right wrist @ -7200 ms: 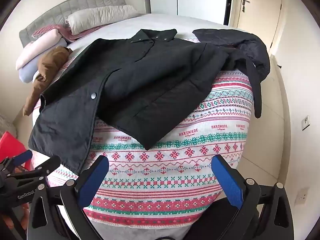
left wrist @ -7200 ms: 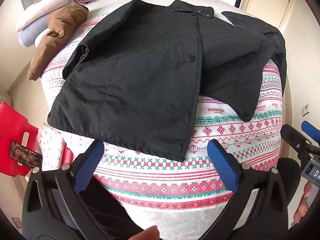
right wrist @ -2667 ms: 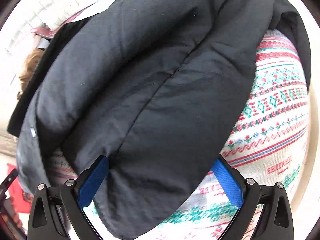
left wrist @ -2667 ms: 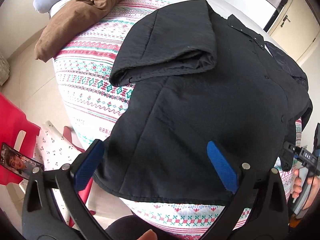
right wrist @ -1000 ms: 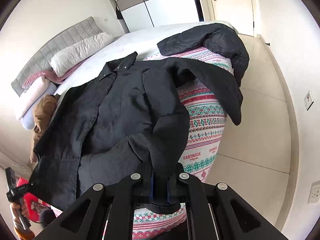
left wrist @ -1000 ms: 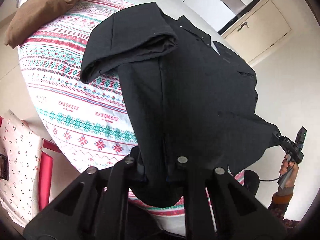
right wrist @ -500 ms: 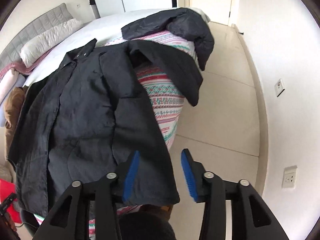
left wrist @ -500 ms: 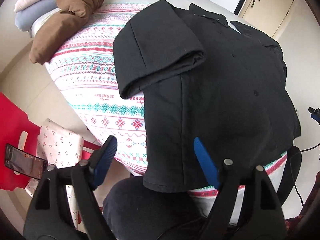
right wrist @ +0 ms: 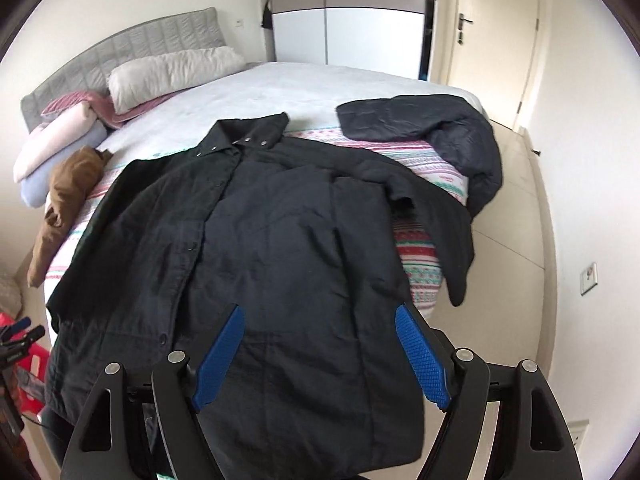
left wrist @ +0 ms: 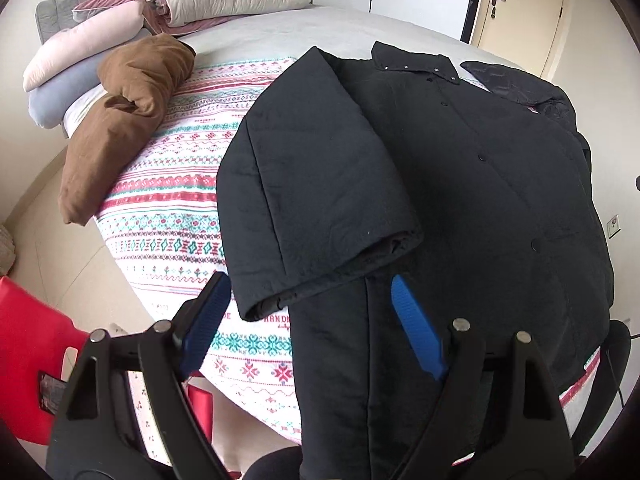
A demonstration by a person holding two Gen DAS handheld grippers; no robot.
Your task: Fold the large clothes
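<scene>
Black quilted snap-front coat (right wrist: pixel 280 248) lies face up on the patterned red-and-green knit blanket (left wrist: pixel 168 216) covering the bed, hem hanging over the near edge. One sleeve (left wrist: pixel 316 200) is folded across the coat's front; the other sleeve (right wrist: pixel 444 220) drapes off the bed's side. Left gripper (left wrist: pixel 312 328) is spread wide with nothing between its fingers, above the folded cuff. Right gripper (right wrist: pixel 320 352) is likewise released, over the lower hem. Brown bundle (left wrist: pixel 124 112) and second dark jacket (right wrist: pixel 436 128) sit apart.
</scene>
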